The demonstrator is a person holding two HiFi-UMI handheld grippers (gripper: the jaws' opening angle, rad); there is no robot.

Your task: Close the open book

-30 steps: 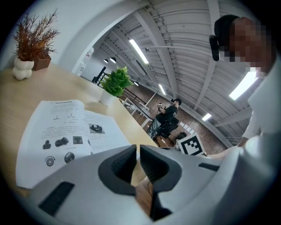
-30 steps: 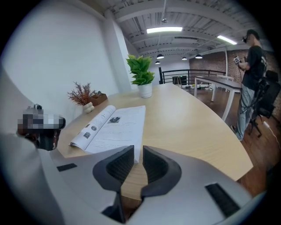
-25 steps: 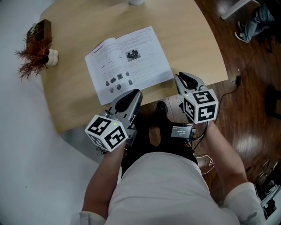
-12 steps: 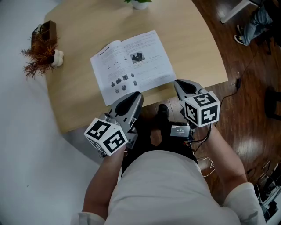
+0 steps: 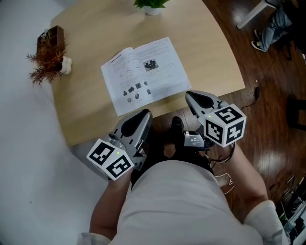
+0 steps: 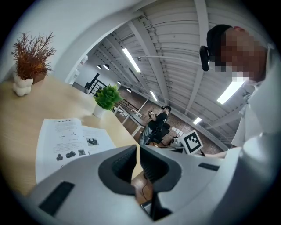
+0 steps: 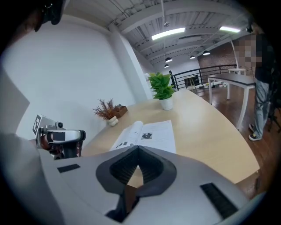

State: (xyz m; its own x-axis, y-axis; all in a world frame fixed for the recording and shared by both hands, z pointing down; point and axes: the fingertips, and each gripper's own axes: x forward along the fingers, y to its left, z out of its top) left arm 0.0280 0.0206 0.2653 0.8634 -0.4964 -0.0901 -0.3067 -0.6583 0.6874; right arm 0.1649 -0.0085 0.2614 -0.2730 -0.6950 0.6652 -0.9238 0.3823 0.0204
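Observation:
The open book (image 5: 146, 74) lies flat on the light wooden table (image 5: 205, 52), white pages up, with small pictures and print. It also shows as the book (image 6: 66, 140) ahead of the left jaws and as the book (image 7: 147, 134) just beyond the right jaws. My left gripper (image 5: 145, 113) is shut and empty, hovering at the table's near edge by the book's near left corner. My right gripper (image 5: 189, 94) is shut and empty too, just off the book's near right corner. The left gripper (image 6: 137, 147) and the right gripper (image 7: 138, 148) both show their pads closed together.
A dried reddish plant (image 5: 48, 60) stands at the table's left edge, and a green potted plant (image 5: 150, 5) at the far edge. A small screen device (image 5: 193, 140) hangs at the person's waist. Dark wooden floor lies to the right. A person stands far off (image 6: 160, 125).
Both grippers have drawn back from the book's near edge toward the person and risen a little. The book has not moved on the table.

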